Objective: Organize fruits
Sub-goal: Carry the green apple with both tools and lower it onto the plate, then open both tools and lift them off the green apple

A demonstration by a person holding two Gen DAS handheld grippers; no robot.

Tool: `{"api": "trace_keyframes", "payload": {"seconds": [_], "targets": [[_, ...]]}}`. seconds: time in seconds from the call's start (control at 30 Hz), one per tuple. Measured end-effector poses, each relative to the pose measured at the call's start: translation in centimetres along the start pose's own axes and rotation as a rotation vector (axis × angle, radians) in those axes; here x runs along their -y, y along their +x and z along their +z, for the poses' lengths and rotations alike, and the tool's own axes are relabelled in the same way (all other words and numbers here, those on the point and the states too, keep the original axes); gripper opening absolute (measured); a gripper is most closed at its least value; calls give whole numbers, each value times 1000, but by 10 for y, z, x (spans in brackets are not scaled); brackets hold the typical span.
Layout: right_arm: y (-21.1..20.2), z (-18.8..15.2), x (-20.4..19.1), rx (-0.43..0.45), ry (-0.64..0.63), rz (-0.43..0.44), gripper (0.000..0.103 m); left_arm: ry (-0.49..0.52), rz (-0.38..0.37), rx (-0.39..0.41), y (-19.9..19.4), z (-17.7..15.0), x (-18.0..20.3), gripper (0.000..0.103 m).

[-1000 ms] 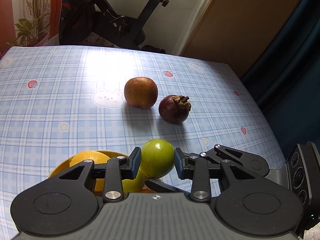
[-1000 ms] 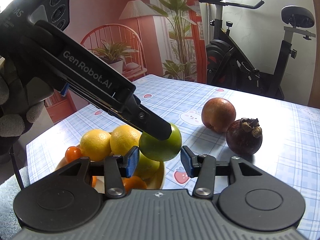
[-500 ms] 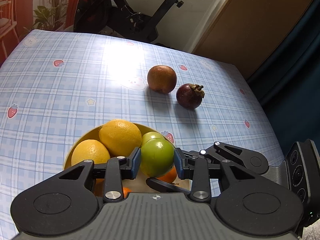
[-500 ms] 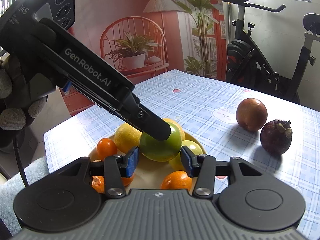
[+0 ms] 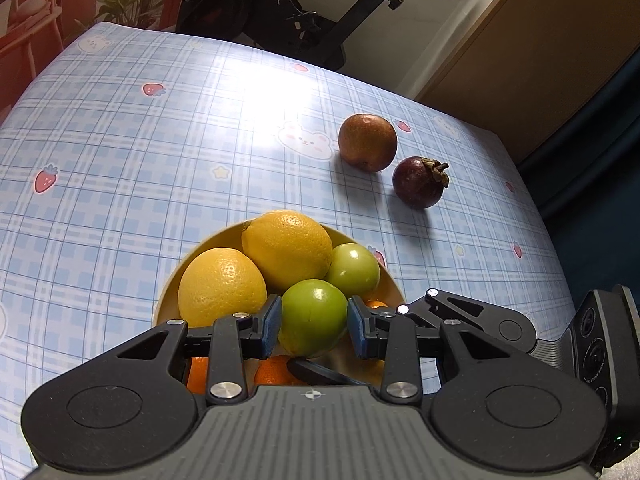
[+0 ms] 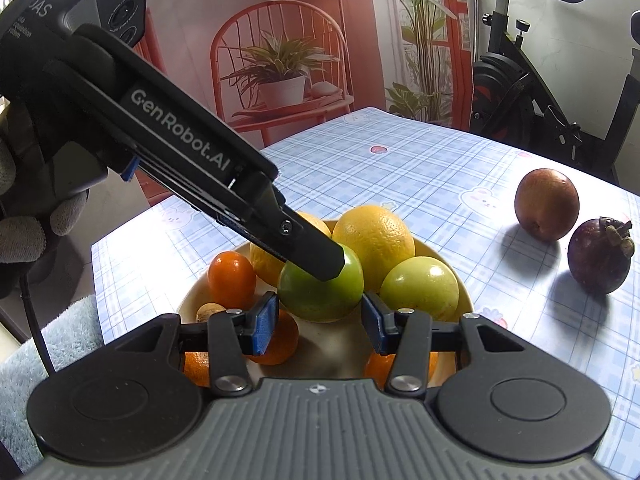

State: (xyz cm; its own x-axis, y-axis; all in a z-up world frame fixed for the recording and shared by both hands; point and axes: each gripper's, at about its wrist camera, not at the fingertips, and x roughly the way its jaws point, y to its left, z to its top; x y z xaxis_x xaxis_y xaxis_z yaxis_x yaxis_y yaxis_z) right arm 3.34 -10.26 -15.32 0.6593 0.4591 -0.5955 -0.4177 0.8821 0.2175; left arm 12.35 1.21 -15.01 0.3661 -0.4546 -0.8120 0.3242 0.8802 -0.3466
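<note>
My left gripper (image 5: 314, 325) is shut on a green fruit (image 5: 313, 316) and holds it over the yellow bowl (image 5: 172, 284). The bowl holds two yellow oranges (image 5: 286, 246), a second green fruit (image 5: 354, 270) and small orange fruits (image 6: 231, 278). My right gripper (image 6: 320, 322) is open, its pads either side of the held green fruit (image 6: 320, 292) without touching. The left gripper's finger (image 6: 316, 254) crosses that fruit in the right wrist view. A brown round fruit (image 5: 367, 142) and a purple mangosteen (image 5: 418, 182) lie on the table beyond the bowl.
The table has a blue checked cloth (image 5: 120, 160). An exercise bike (image 6: 532, 92) stands past the far edge, a red chair with a potted plant (image 6: 280, 76) to the left. A blue fuzzy cloth (image 6: 48, 344) lies near the bowl's left.
Both grippers have pulled back and risen, with the green fruit carried from above the table to over the bowl. The bowl's contents have come into full view.
</note>
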Motion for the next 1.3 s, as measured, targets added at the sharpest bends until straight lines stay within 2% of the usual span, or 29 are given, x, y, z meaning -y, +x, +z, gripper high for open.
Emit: {"api": "trace_keyframes", "payload": {"seconds": [0.53,0.73,0.97,1.3], "targets": [[0,1,2,-5,30,-11,52,6,28,48,-11,6,3,37],[-7,0,0,26,12,-21,52,16,38,63,-12,8,7,37],[-24,1,5,98,-36,-91,52,48,64,107,-19,11,16,37],[-49,-1,46,166,50,-201,52,86,83,144,-14,21,37,37]]}}
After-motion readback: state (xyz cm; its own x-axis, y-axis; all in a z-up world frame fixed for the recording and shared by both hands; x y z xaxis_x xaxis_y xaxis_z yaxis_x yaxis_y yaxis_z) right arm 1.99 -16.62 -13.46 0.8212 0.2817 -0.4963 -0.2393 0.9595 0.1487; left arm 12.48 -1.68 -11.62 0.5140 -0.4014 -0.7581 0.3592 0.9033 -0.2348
